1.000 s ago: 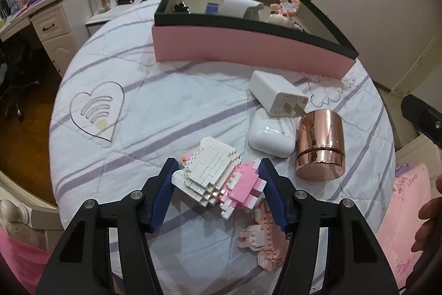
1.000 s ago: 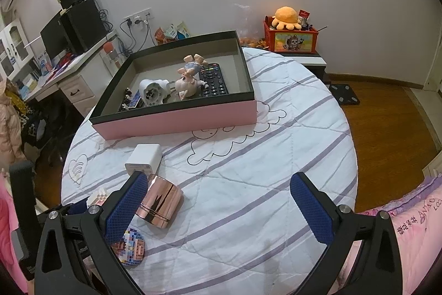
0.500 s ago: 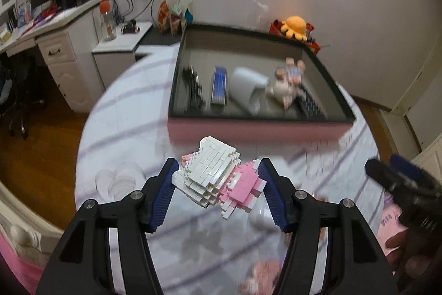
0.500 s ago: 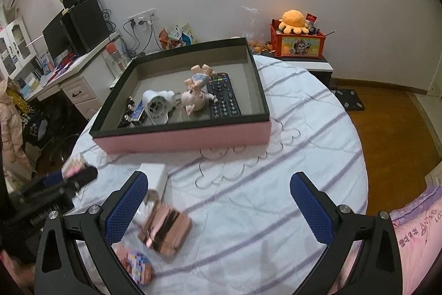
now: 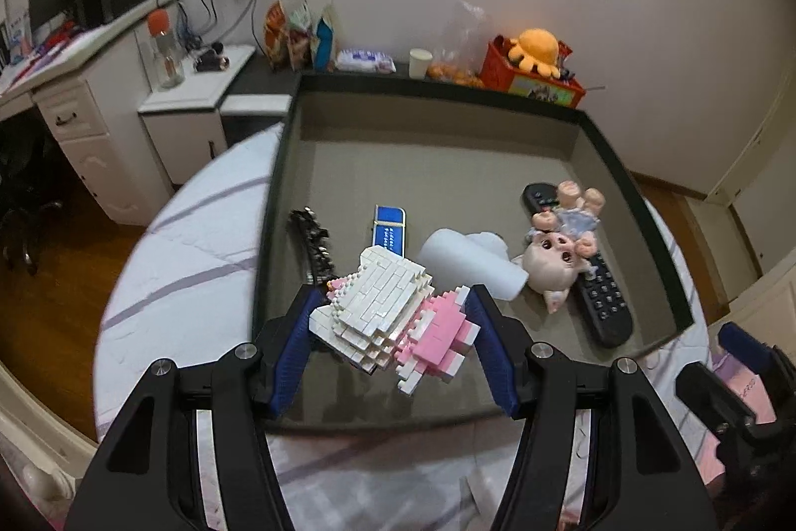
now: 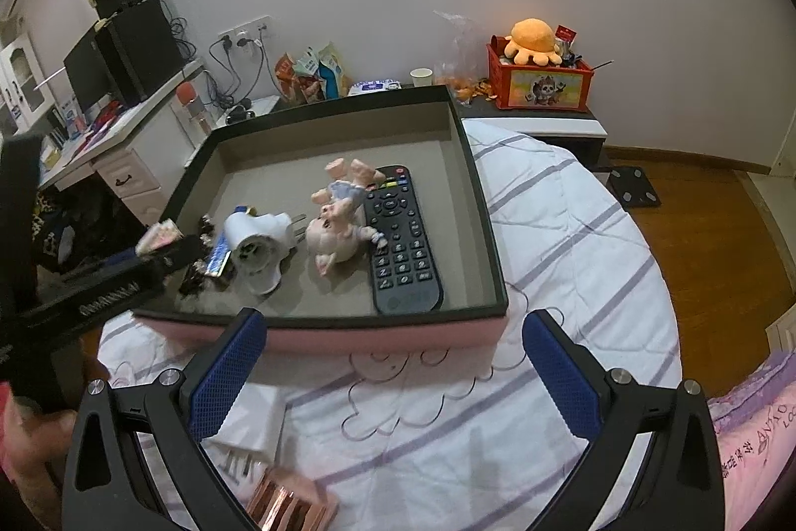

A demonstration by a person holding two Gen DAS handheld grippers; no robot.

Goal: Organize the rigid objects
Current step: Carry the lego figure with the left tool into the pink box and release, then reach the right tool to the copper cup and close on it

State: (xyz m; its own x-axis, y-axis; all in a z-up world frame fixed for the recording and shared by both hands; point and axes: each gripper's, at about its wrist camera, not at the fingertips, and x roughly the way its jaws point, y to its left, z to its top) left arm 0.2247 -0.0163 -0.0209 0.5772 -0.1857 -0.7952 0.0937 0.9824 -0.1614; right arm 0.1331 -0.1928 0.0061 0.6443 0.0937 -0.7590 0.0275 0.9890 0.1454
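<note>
The copper cylinder [image 6: 291, 503] is blurred and cut off by the bottom edge; the white charger [image 6: 248, 426] sits partly hidden behind the right gripper's finger [image 6: 226, 374].

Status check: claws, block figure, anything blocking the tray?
Left claw shut on block figure, over tray. Right claw open, empty. White cylinder close beneath.

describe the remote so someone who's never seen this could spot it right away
Find the big shallow box with a pink outside and dark rim on the striped bedspread. Along its right-hand inner wall, seen from the right wrist, lies the remote, beside a pig doll. It is the only long, flat black slab covered in buttons.
</note>
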